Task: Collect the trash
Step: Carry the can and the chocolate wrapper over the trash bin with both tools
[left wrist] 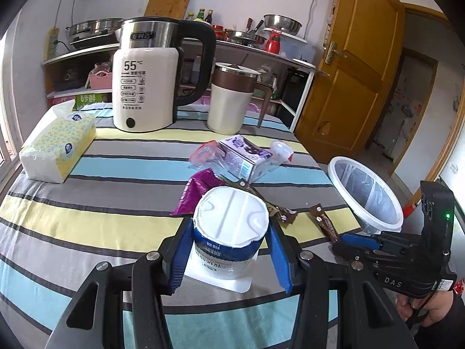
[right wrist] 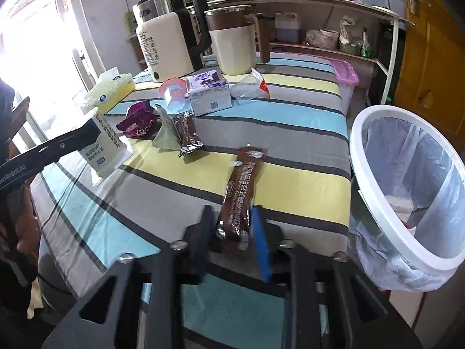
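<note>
A white yogurt cup point(left wrist: 229, 218) with a blue band stands upside down between my left gripper's point(left wrist: 229, 226) blue pads, which press its sides; in the right wrist view the cup point(right wrist: 104, 145) leans over the striped cloth. My right gripper point(right wrist: 232, 215) is shut on the near end of a long brown sachet point(right wrist: 241, 186), close to the table's right edge. A white-rimmed bin point(right wrist: 357, 157) with a clear liner stands just right of it. On the cloth lie a purple wrapper point(right wrist: 136, 122), a second brown sachet point(right wrist: 186, 133), a milk carton point(right wrist: 209, 93) and clear plastic packaging point(right wrist: 250, 88).
A white kettle point(left wrist: 145, 78), a cream jug point(left wrist: 229, 99) and a tissue pack point(left wrist: 58, 145) stand at the table's far side. Behind are kitchen shelves point(left wrist: 261, 49) and a wooden door point(left wrist: 357, 67). A pink-lidded box point(right wrist: 345, 78) sits past the table's far right corner.
</note>
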Demonstrator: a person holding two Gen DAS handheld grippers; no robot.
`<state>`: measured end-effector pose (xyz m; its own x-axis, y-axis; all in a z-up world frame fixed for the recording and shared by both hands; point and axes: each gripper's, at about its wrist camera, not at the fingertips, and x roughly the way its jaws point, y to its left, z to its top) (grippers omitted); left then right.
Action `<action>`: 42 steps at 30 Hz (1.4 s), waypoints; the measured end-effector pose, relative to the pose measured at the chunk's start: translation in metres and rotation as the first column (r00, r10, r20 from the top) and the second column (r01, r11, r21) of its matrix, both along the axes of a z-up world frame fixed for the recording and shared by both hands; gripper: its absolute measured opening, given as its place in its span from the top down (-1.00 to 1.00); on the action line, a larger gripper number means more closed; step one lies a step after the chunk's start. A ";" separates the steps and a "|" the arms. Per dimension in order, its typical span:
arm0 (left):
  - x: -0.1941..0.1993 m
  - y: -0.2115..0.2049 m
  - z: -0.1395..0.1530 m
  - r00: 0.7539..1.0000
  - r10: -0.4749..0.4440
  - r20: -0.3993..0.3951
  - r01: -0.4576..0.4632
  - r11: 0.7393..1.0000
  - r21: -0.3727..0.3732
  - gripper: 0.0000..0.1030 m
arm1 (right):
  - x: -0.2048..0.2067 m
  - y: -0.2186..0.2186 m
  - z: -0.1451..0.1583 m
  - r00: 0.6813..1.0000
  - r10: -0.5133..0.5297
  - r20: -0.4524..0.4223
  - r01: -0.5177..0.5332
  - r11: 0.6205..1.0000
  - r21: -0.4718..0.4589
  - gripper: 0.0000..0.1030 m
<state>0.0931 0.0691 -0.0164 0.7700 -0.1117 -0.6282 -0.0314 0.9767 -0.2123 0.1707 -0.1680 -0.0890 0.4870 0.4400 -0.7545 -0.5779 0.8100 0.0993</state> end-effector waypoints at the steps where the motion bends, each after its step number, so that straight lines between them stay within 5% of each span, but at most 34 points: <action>1: 0.000 -0.002 0.000 1.000 -0.004 0.000 0.004 1.000 0.000 0.02 | 0.000 -0.001 0.000 1.000 -0.004 -0.002 0.004 1.000 0.005 0.52; 23: 0.020 -0.073 0.014 0.987 -0.159 0.021 0.159 0.987 0.011 0.02 | -0.016 -0.057 0.034 0.990 -0.122 0.066 0.117 0.990 0.082 0.53; 42: 0.076 -0.162 0.028 0.943 -0.327 0.056 0.326 0.945 0.015 0.02 | 0.005 -0.136 0.047 0.944 -0.317 0.094 0.308 0.947 0.096 0.53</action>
<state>0.1688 -0.0934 0.0113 0.7263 -0.3596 -0.5858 0.3014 0.9326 -0.1988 0.1752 -0.3037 -0.0415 0.6855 0.3091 -0.6593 -0.3080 0.9435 0.1221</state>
